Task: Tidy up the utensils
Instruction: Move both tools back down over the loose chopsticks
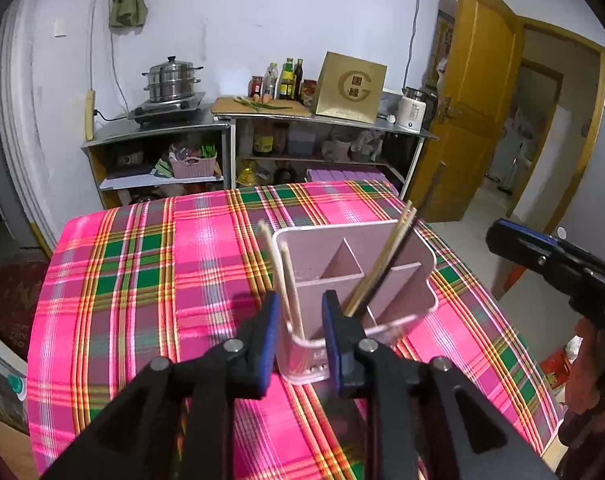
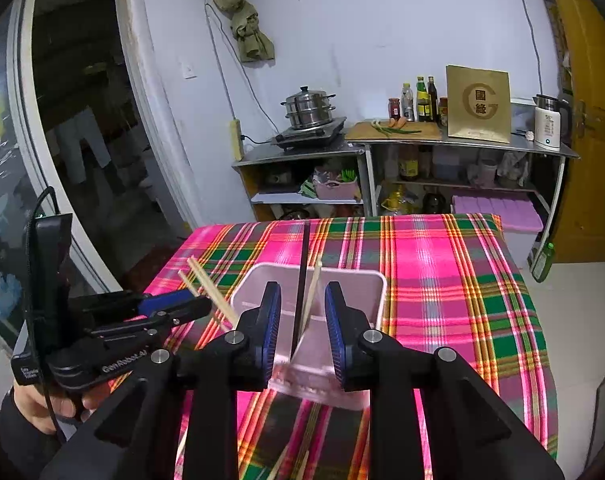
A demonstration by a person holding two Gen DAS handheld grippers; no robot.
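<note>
Our left tool (image 1: 300, 308) hangs just above the near left corner of the pink utensil holder (image 1: 398, 252), its blue pads parted by a narrow gap. Two pale chopsticks (image 1: 288, 280) stand in that gap, leaning in the near left compartment; we cannot tell whether the pads touch them or have let go. Our right tool (image 2: 302, 312) sits low over the near edge of the holder as well, pads parted and nothing pinched, with a black chopstick (image 2: 302, 276) and a pale one (image 2: 313, 292) rising between the pads from the compartment just ahead of it.

As we judge it, the task is well along: four or more sticks stand in the holder, pale ones to the left, a mixed bunch to the right. In the right wrist view, pale stick ends (image 2: 290, 466) show on the plaid tabletop (image 2: 462, 280) below the right tool, so a few pieces may remain to be picked up; we cannot see them clearly.

Ahead of and to either side of the tools, the tabletop shows only the holder. Both tools crowd one small container, so lifting straight up looks safest; the leaning sticks could snag a pad. Beyond the far edge stand kitchen shelves (image 1: 230, 148).
</note>
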